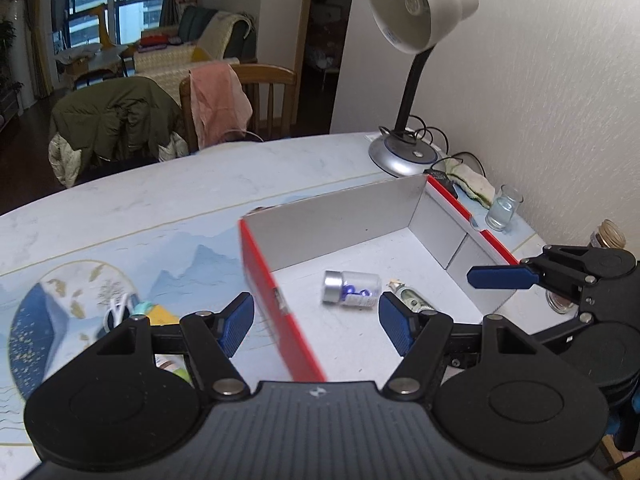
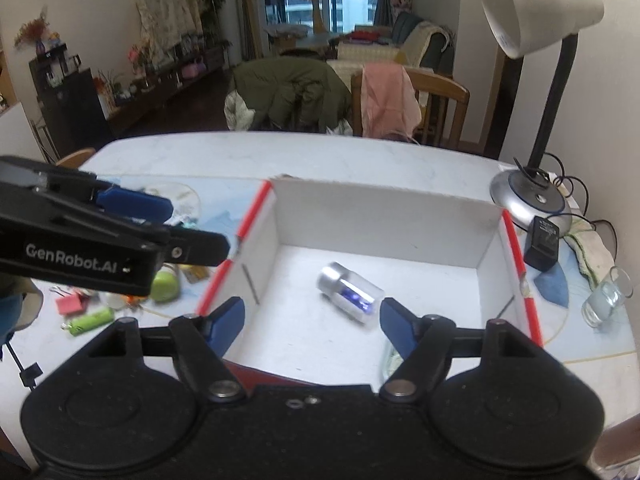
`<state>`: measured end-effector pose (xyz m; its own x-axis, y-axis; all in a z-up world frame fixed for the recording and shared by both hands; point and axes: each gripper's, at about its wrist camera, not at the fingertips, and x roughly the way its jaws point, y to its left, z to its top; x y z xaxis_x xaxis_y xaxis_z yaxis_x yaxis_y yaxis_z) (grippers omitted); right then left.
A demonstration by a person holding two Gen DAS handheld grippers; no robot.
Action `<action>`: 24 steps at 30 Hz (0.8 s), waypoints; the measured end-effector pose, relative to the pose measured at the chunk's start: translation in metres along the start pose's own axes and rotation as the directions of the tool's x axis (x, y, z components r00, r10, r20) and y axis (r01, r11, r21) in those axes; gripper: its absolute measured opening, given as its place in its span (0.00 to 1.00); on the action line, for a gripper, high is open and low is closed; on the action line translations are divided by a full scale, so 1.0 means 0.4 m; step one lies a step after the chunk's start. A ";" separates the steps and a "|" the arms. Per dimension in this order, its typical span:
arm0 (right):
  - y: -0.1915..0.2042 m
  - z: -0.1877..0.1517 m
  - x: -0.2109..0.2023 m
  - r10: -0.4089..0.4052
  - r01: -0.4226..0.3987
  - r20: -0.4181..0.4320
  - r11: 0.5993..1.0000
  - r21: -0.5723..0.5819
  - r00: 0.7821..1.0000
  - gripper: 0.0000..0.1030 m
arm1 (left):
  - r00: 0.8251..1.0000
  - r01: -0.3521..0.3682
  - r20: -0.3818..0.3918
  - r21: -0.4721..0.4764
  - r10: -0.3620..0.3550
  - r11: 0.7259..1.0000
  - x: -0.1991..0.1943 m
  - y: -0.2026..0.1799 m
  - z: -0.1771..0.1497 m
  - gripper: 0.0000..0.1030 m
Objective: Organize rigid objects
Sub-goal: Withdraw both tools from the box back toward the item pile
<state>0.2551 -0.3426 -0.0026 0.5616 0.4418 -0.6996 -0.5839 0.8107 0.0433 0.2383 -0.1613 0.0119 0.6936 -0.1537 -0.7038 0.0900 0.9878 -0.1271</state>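
A red-edged white box [image 1: 336, 204] [image 2: 384, 216] stands open on the table. A small clear jar with a silver cap [image 1: 351, 290] [image 2: 350, 293] lies on its side inside it, with a rolled item [image 1: 412, 300] beside it. My left gripper [image 1: 316, 322] is open and empty, straddling the box's left wall. My right gripper [image 2: 312, 322] is open and empty over the box's near edge, the jar just ahead of it. Each gripper also shows in the other's view: the right one [image 1: 500, 277], the left one [image 2: 132, 204].
Left of the box lie a green tube [image 2: 90, 321], a green ball [image 2: 165, 286], a pink clip [image 2: 69, 305] and other small items. A desk lamp [image 1: 404, 152], a black adapter [image 2: 542, 246], a cloth [image 1: 472, 184], a glass [image 1: 502, 208] and a jar [image 1: 608, 236] stand right, along the wall.
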 end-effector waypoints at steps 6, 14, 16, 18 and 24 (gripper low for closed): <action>0.063 -0.011 -0.025 0.010 -0.012 0.045 0.999 0.039 0.999 0.84 | 0.999 -0.008 0.044 -0.006 0.009 1.000 -0.085 0.066 -0.058 0.73; 0.146 -0.029 -0.044 0.011 -0.021 0.108 0.995 0.094 0.994 0.97 | 0.997 -0.023 0.070 -0.010 0.024 1.000 -0.173 0.156 -0.138 0.79; 0.169 -0.033 -0.049 0.020 -0.032 0.119 0.994 0.103 0.993 0.98 | 0.996 -0.033 0.078 -0.005 0.033 0.999 -0.192 0.176 -0.158 0.82; 0.192 -0.035 -0.051 0.028 -0.042 0.128 0.993 0.109 0.991 0.99 | 0.995 -0.035 0.091 -0.005 0.035 0.999 -0.211 0.196 -0.181 0.83; 0.265 -0.038 -0.039 0.046 -0.061 0.128 0.992 0.111 0.991 0.99 | 0.994 -0.026 0.107 -0.025 0.028 0.999 -0.253 0.265 -0.236 0.97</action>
<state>0.1754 -0.2693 0.0019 0.6045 0.5245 -0.5996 -0.5483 0.8200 0.1645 0.1100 -0.0432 0.0038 0.7681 -0.1220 -0.6286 0.0542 0.9905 -0.1261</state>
